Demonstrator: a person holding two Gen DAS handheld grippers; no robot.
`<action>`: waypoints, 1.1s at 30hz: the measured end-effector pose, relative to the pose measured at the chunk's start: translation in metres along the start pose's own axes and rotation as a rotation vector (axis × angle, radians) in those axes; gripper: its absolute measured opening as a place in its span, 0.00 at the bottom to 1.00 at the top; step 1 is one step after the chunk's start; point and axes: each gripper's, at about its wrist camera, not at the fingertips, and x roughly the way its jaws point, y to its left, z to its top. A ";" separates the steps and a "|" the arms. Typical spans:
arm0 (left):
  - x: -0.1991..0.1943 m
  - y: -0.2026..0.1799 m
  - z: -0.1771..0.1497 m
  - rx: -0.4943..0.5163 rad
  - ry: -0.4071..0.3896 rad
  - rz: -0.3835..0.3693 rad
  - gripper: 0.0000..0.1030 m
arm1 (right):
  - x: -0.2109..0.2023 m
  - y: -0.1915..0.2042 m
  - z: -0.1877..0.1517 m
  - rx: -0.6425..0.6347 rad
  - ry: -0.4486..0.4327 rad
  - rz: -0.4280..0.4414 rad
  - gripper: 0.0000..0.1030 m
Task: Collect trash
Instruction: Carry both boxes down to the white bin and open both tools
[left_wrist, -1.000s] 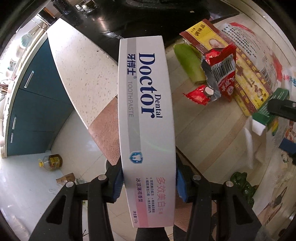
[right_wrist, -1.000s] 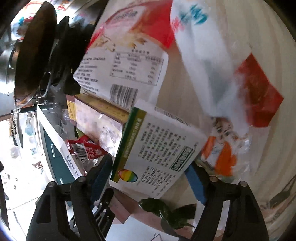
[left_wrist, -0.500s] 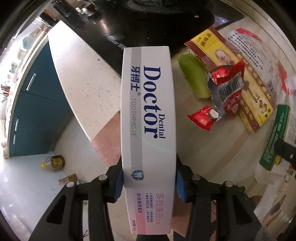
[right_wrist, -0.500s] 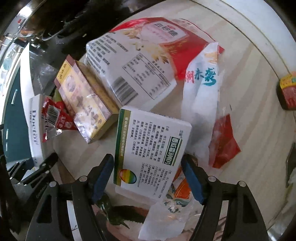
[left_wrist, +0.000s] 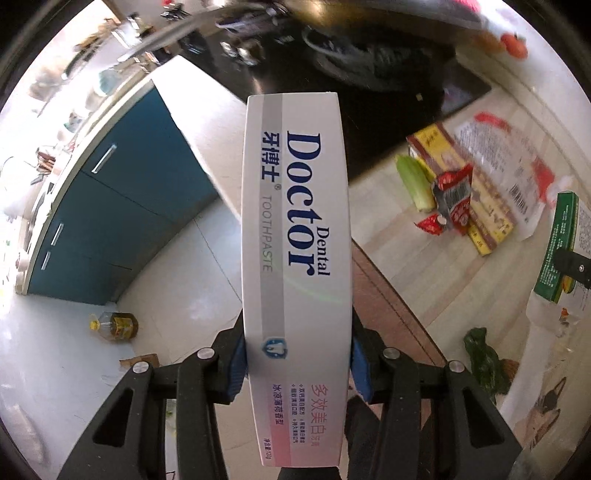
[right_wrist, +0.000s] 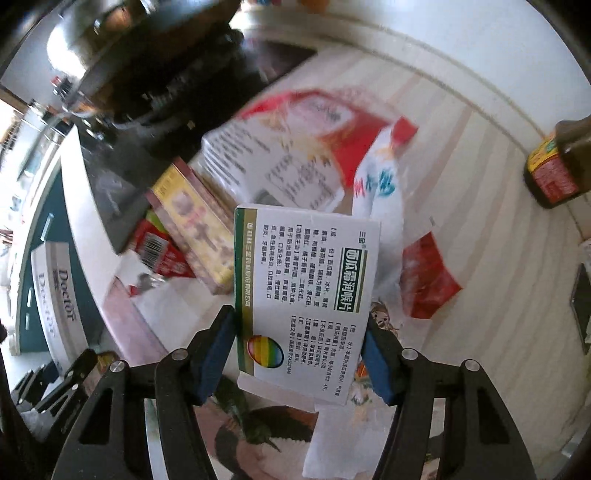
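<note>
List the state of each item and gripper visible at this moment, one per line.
left gripper: shut on the toothpaste box.
toothpaste box: held lengthwise, off the counter.
right gripper: shut on the medicine box.
medicine box: held, end flap open.
red wrapper: torn open, on the counter.
yellow box: lying flat.
sauce bottle: on the counter by the wall.

The left gripper (left_wrist: 297, 363) is clamped on a toothpaste box (left_wrist: 295, 236), its blue pads pressed flat against the box's two long sides near the lower end. The box points straight forward along the fingers. The right gripper (right_wrist: 301, 350) grips a white-and-green medicine box (right_wrist: 306, 288), blue pads against its left and right edges. The left gripper sits to the left of the medicine box.
</note>
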 end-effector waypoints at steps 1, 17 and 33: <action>-0.007 0.006 -0.002 -0.010 -0.014 -0.006 0.41 | -0.006 -0.001 0.005 -0.004 -0.013 0.000 0.64; -0.012 0.173 -0.086 -0.315 -0.036 -0.081 0.41 | -0.069 0.145 -0.074 -0.214 -0.090 0.177 0.64; 0.347 0.296 -0.250 -0.652 0.415 -0.291 0.42 | 0.285 0.294 -0.252 -0.455 0.377 0.261 0.64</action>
